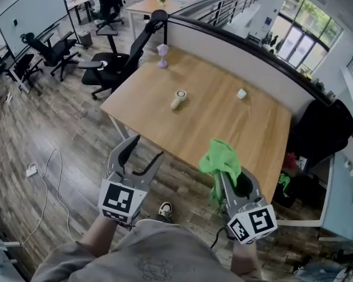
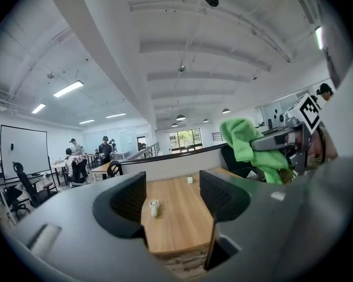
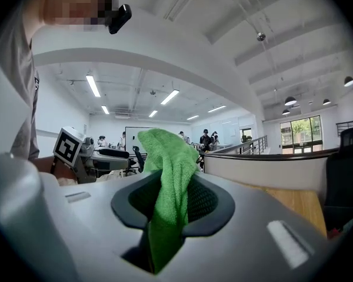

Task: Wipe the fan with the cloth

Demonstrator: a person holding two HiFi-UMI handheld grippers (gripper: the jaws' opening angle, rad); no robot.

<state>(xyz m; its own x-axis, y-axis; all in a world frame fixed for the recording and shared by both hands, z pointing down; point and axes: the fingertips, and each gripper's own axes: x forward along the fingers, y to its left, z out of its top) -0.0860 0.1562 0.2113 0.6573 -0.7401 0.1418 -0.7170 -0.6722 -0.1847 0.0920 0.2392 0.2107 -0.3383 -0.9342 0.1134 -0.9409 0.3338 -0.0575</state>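
Green cloth [image 1: 221,159] is being gripped by the right tool [image 1: 228,178]. The jaws are closed on its middle, with the bunched top sticking up past the tips and the tail hanging down between them in the right gripper view. It is likely being held this way so that a loose pad is ready for wiping.

Fan [image 1: 177,98], small and white, is lying near the middle of the worktop [image 1: 235,128]. It is untouched and well apart from both tools.

Left tool [image 1: 146,149] is being held open and empty, jaws wide apart. In the left gripper view the fan is being framed between them, far off. This tool is probably free so the fan can be steadied or picked up.

Both tools are being held off the worktop's near edge, over the floor. Wiping is not yet begun, and approach is judged the step in hand.
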